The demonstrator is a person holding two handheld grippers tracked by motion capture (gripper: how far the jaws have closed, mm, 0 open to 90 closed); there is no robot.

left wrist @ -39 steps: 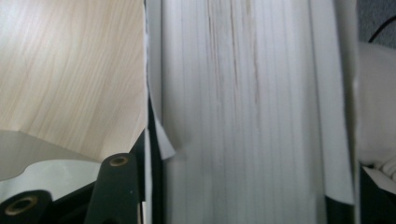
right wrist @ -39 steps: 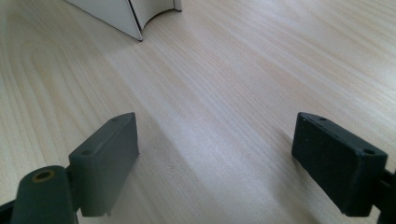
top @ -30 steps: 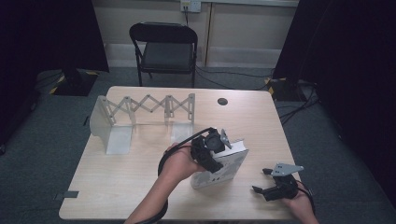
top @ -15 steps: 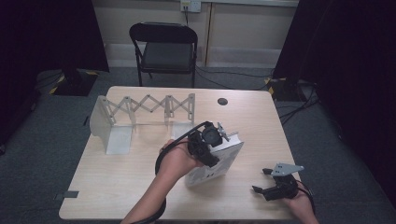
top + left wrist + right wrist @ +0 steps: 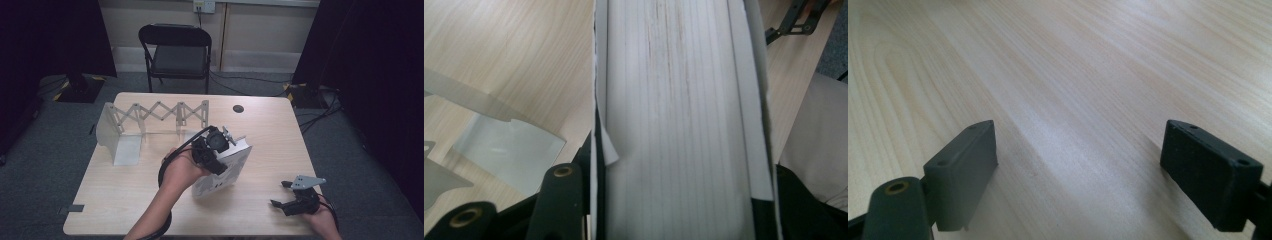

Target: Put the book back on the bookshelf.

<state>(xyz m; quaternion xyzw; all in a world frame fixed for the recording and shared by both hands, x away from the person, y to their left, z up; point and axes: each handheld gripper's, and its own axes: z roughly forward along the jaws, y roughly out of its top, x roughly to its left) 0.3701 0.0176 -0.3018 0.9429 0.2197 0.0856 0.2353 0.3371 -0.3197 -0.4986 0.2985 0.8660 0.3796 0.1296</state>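
Note:
A thick white book (image 5: pixel 227 172) stands tilted on its edge in the middle of the table, and my left gripper (image 5: pixel 216 152) is shut on its upper part. The left gripper view looks along the book's page edges (image 5: pixel 679 100), which are pressed between the two black jaws of the left gripper (image 5: pixel 676 210). At the table's front right, my right gripper (image 5: pixel 281 195) rests in a hand with its jaws wide apart. In the right gripper view, the right gripper (image 5: pixel 1088 160) has nothing between its jaws, just bare wood beneath.
A wooden accordion-style rack (image 5: pixel 160 112) with a grey metal end plate (image 5: pixel 112 135) stands at the table's back left; the plate (image 5: pixel 509 145) lies close beside the book. A small dark disc (image 5: pixel 238 108) sits near the far edge. A folding chair (image 5: pixel 177 50) stands behind the table (image 5: pixel 115 205).
My left hand has carried the book a little to the left and raised it, so it stands more upright. The right gripper has stayed still.

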